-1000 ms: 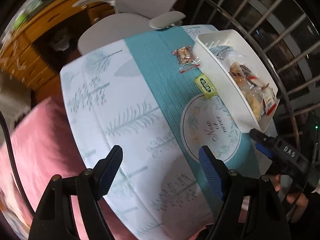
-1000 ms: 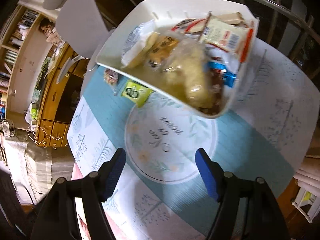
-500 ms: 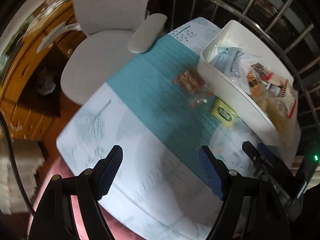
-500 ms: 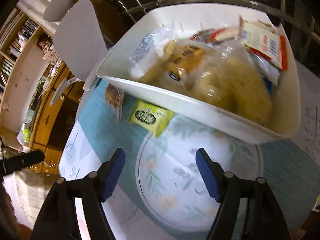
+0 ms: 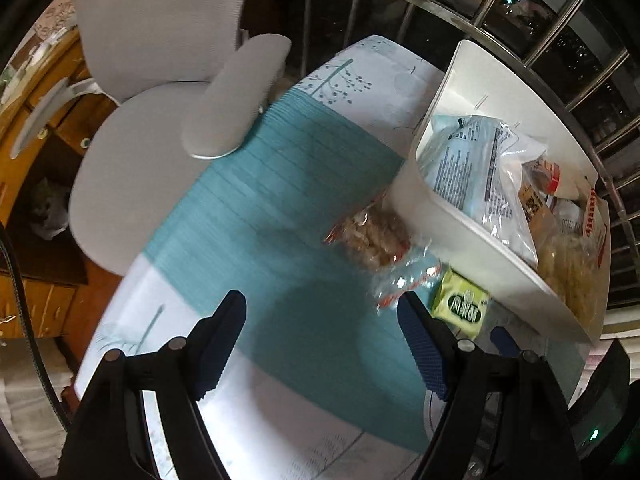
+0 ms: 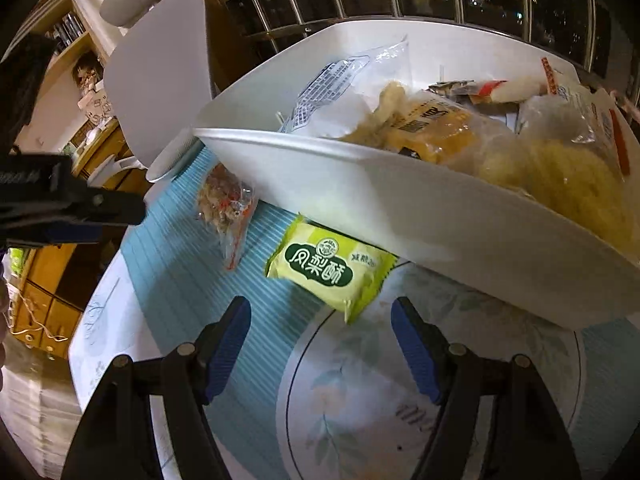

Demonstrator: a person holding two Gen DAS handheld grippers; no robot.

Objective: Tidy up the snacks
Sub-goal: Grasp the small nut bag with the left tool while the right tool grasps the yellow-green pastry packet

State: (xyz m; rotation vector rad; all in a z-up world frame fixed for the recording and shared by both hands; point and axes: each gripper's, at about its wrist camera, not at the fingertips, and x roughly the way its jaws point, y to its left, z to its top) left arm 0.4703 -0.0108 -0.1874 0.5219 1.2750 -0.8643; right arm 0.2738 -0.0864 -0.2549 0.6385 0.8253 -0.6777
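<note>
White rectangular plastic bin on the teal-and-white printed tablecloth, already heaped with wrapped snacks, among them a pale blue printed bag and a clear bag of yellow noodle-like pieces; two items remain outside it, so the task appears well advanced but unfinished; small yellow-green foil-wrapped pastry, lying on the cloth just beside the bin's near wall, at 12 o'clock from the right gripper, whose blue-padded jaws stand spread and empty to either side of it; clear red-edged packet of brown nut clusters, touching the bin wall, at 1 o'clock from the left gripper, likewise released and holding nothing; the pastry seems the nearer candidate for pickup, the packet the other; grey office chair at 10 o'clock beyond the table edge; metal window bars behind the bin
</note>
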